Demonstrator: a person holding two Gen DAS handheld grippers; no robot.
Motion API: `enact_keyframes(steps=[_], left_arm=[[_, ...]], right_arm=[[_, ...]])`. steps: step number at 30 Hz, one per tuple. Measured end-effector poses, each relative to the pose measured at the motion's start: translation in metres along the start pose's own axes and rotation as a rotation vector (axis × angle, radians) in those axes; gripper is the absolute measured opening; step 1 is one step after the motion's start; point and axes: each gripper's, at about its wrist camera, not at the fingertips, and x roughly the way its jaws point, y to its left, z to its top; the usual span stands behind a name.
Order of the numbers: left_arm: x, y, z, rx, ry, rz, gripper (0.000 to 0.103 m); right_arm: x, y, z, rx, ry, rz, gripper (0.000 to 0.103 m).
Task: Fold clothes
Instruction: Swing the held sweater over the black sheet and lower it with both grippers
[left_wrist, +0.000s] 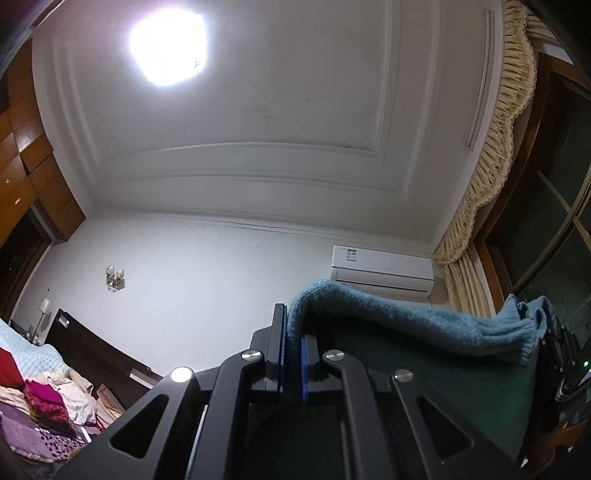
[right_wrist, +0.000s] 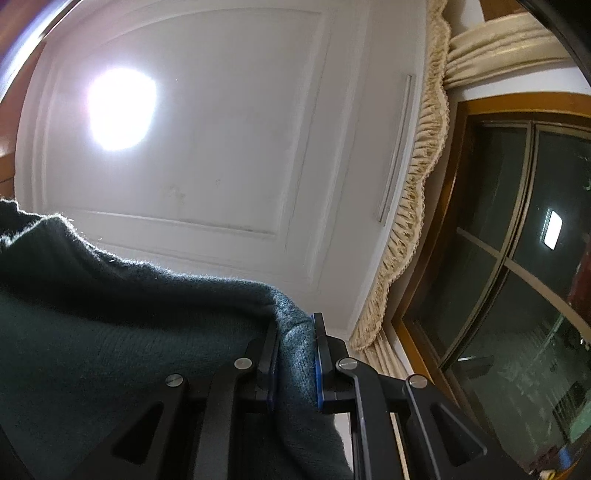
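Note:
Both grippers point up toward the ceiling. My left gripper (left_wrist: 293, 332) is shut on a fold of a teal knitted sweater (left_wrist: 388, 314), which stretches right to the other gripper at the frame's right edge. My right gripper (right_wrist: 295, 332) is shut on the same sweater (right_wrist: 110, 314); its dark knit fills the lower left of the right wrist view and drapes down between the fingers. The sweater hangs taut between the two grippers, held in the air. Its lower part is hidden.
A bed (left_wrist: 55, 369) with a pile of clothes (left_wrist: 48, 402) lies low at the left, with a dark headboard. A wall air conditioner (left_wrist: 382, 271), beige curtains (left_wrist: 480, 192) and a dark window (right_wrist: 517, 258) are at the right. A bright ceiling lamp (left_wrist: 168, 48) is overhead.

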Motion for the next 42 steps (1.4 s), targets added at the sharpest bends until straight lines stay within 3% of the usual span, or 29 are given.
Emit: enact_keyframes(steps=[6, 10, 13, 18, 25, 30, 35, 42], left_arm=[[-0.005, -0.006, 0.019, 0.054, -0.033, 0.009, 0.007], [-0.002, -0.004, 0.019, 0.061, -0.010, 0.016, 0.007], [0.002, -0.001, 0.014, 0.055, 0.015, 0.021, 0.007], [0.019, 0.001, -0.007, 0.090, 0.088, 0.042, 0.009], [0.080, 0.023, -0.084, 0.124, 0.308, 0.132, 0.010], [0.126, 0.044, -0.158, 0.128, 0.479, 0.219, 0.010], [0.172, 0.071, -0.246, 0.145, 0.673, 0.303, 0.010], [0.221, 0.094, -0.366, 0.146, 0.952, 0.368, 0.010]], right_arm=[[0.013, -0.010, 0.033, -0.055, -0.031, -0.005, 0.013], [0.005, -0.009, 0.042, -0.102, -0.031, -0.009, 0.013], [-0.002, 0.002, 0.035, -0.178, -0.028, -0.027, 0.013], [0.001, 0.011, 0.004, -0.175, 0.071, 0.022, 0.013], [0.002, 0.047, -0.101, -0.186, 0.303, 0.098, 0.013], [-0.005, 0.098, -0.187, -0.295, 0.413, 0.155, 0.013], [0.000, 0.139, -0.269, -0.326, 0.567, 0.242, 0.013], [-0.008, 0.187, -0.409, -0.317, 0.938, 0.380, 0.013]])
